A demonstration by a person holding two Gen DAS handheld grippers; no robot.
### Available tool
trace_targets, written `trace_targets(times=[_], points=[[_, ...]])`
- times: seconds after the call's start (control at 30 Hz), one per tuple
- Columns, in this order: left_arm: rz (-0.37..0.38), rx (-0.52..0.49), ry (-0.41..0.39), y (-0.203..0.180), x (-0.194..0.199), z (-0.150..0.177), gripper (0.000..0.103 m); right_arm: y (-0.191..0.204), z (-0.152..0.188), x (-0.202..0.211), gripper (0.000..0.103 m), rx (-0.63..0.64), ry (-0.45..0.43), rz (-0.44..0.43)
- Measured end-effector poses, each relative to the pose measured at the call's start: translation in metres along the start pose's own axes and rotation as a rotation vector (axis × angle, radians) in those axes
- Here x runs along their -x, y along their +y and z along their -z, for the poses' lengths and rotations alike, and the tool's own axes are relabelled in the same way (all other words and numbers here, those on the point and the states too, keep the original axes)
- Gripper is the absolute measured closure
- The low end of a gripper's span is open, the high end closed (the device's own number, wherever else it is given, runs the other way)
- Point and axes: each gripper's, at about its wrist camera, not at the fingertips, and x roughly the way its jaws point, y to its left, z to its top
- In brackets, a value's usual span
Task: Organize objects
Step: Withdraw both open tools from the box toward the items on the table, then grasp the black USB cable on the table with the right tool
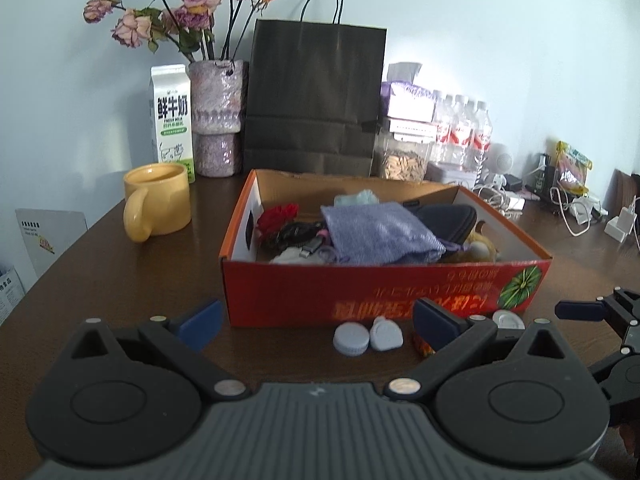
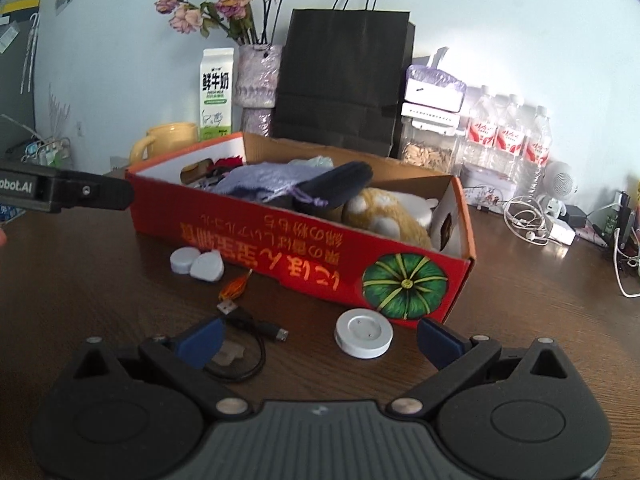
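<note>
An orange cardboard box sits mid-table, filled with a purple pouch, a dark case, a plush toy and a red item. On the table before it lie two pale round cases, a white disc, an orange wrapped sweet and a black USB cable. My left gripper is open near the box front, holding nothing. My right gripper is open, spanning the cable and the disc.
Behind the box stand a yellow mug, a milk carton, a vase of dried roses, a black paper bag, water bottles and a jar. Chargers and white cables crowd the right side.
</note>
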Motion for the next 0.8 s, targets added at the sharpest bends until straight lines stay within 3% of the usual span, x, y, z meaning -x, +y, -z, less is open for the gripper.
trace_targets(times=[0.13, 0.23, 0.53, 0.73, 0.77, 0.8], points=[[-0.003, -0.009, 0.027, 0.001, -0.001, 0.009, 0.000, 0.005, 0.000, -0.006, 0.012, 0.025, 0.013, -0.032], [-0.004, -0.011, 0.037, 0.001, 0.001, 0.013, 0.000, 0.007, -0.003, -0.012, 0.027, 0.044, 0.026, -0.053], [-0.011, -0.006, 0.044, 0.004, 0.003, 0.015, 0.000, 0.003, -0.009, -0.036, 0.041, 0.035, 0.068, -0.183], [-0.014, -0.003, 0.054, 0.003, 0.001, 0.016, 0.000, 0.000, -0.008, -0.038, 0.077, 0.013, 0.058, -0.295], [-0.015, -0.003, 0.056, 0.002, 0.001, 0.017, 0.000, 0.000, -0.007, -0.037, 0.088, 0.011, 0.053, -0.312], [-0.016, -0.003, 0.057, 0.002, 0.000, 0.017, 0.000, 0.001, -0.007, -0.036, 0.089, 0.016, 0.048, -0.312]])
